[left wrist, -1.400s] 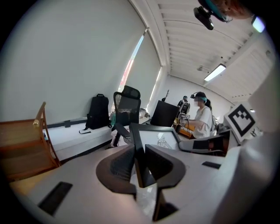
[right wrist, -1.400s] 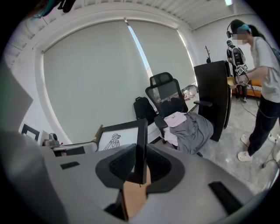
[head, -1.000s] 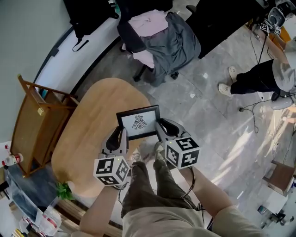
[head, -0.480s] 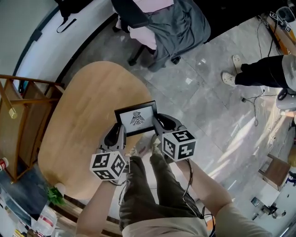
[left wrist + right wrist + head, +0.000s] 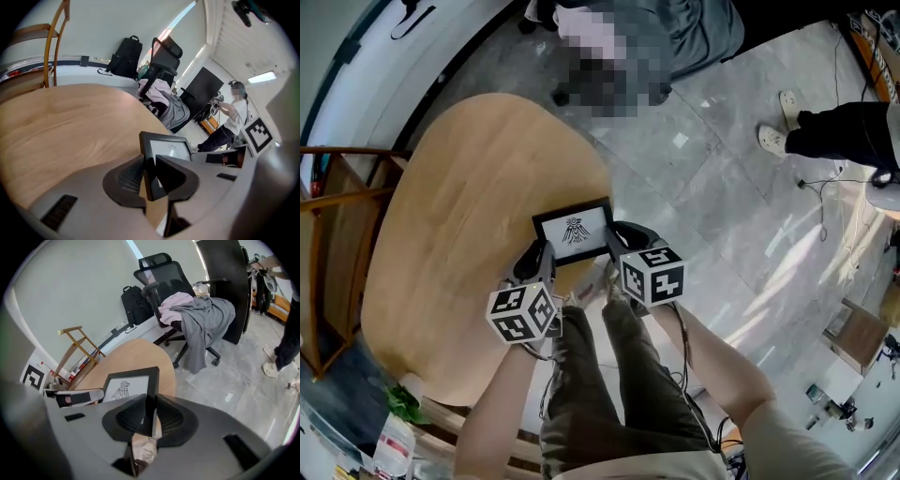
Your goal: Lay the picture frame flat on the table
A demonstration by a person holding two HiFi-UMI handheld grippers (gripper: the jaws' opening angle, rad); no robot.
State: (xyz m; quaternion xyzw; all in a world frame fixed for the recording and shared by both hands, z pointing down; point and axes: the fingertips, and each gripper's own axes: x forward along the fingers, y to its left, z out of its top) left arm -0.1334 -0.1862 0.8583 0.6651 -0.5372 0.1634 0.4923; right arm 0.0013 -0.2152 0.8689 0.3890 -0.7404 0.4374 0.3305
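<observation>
Both forearms reach forward from the bottom of the head view, side by side above the person's legs, each hand carrying one gripper with its marker cube facing up.

The left gripper (image 5: 542,261) points ahead and slightly right. Its jaws are nearly together, clamped on the left side rail of the picture frame (image 5: 574,230). The right gripper (image 5: 615,241) points ahead and slightly left. Its jaws are likewise nearly together, pinching the right side rail of the frame.

The frame hangs between the two grippers at the near right edge of the wooden table (image 5: 459,216), partly over the grey floor. Its glass face is turned up toward the head camera, and the far edge sits higher than the near edge. Whether it touches the tabletop cannot be told.

The frame is black with a white sheet bearing a dark bird-like emblem. Each marker cube carries square black-and-white coded patterns.
</observation>
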